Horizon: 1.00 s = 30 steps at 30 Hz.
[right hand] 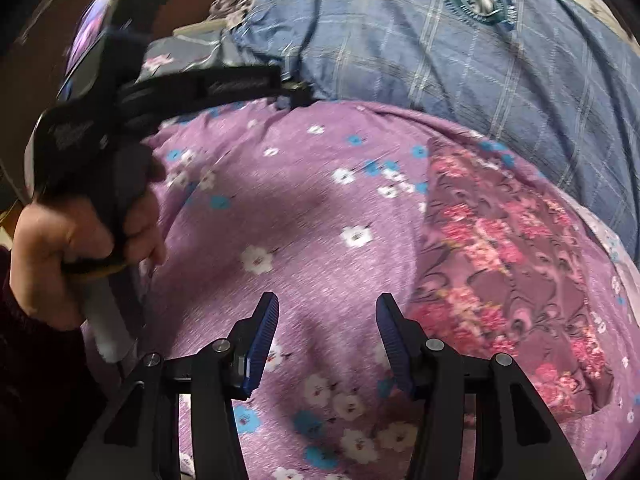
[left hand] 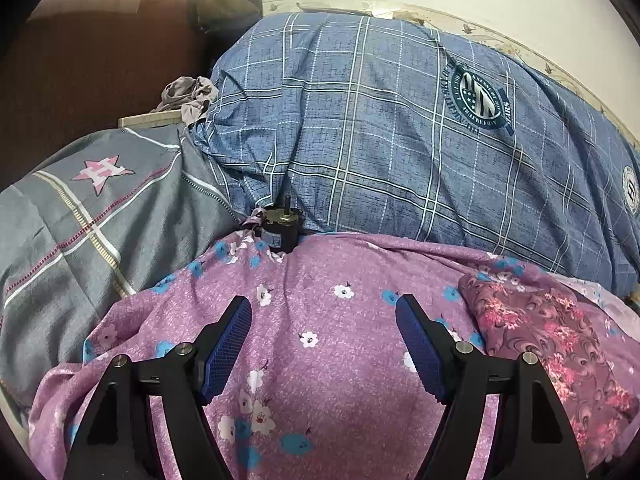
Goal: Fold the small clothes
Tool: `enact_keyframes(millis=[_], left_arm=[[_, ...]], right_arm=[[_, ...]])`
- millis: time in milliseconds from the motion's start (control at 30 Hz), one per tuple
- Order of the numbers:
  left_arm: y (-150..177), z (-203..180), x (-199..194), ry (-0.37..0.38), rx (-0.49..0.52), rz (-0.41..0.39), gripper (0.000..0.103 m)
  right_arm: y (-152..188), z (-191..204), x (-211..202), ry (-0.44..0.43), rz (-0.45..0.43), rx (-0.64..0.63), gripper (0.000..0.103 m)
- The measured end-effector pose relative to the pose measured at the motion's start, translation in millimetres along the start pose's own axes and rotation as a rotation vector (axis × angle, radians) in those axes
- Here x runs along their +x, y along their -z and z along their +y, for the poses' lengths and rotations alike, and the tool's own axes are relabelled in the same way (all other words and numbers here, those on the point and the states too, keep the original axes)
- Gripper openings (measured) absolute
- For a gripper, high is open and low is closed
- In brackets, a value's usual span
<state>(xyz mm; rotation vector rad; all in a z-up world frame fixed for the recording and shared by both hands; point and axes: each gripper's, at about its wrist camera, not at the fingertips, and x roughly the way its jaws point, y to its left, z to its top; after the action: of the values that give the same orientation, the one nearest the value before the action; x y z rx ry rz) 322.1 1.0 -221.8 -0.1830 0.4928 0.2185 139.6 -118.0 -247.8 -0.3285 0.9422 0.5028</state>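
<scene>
**Two open tools over a flowery bed: the wrong cloth could get grabbed**

The left tool (left hand: pixel 324 344) has its jaws wide apart with nothing between them. It hangs over the purple sheet with white and blue flowers (left hand: pixel 320 360). The right tool (right hand: pixel 326 342) is open too, a bit less wide, and it also holds nothing. The same purple sheet is under it.

The small piece of clothing looks like the dark purple cloth with pink flowers (right hand: pixel 508 264). It lies flat on the purple sheet, off to the right of both tools. No tool touches it yet. In the right wrist view you can see the person's hand (right hand: pixel 80 236) squeezing the handle of the left tool on the far left side.

What could go wrong? I think the biggest danger is pinching the sheet along with the cloth, because both are thin, soft and purple. Then the sheet would lift too and the fold would be messy. The bed is puffy, so the cloth could slide or bunch when pushed. The right wrist view is blurry, so a rushed grab might miss the edge.

Farther back lies a blue checked pillow (left hand: pixel 400 132) and a grey blanket with a pink star (left hand: pixel 100 200). A small black thing (left hand: pixel 278 224) sits where the sheet meets the pillow; I cannot tell what it is. Dragged cloth could snag on it.
</scene>
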Motion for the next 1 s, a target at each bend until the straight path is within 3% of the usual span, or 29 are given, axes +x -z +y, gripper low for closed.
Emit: enact_keyframes(millis=[233,1000], left_arm=[[1.4,-0.2,0.8,-0.002,0.008,-0.006,0.074],[1.6,-1.8,3.3,0.002,0.017,-0.006,0.074]], right_arm=[[5.9,7.1,6.5,-0.016,0.044,-0.013,0.052],[5.5,7.8,-0.9,0.021,0.018,-0.029,0.052]])
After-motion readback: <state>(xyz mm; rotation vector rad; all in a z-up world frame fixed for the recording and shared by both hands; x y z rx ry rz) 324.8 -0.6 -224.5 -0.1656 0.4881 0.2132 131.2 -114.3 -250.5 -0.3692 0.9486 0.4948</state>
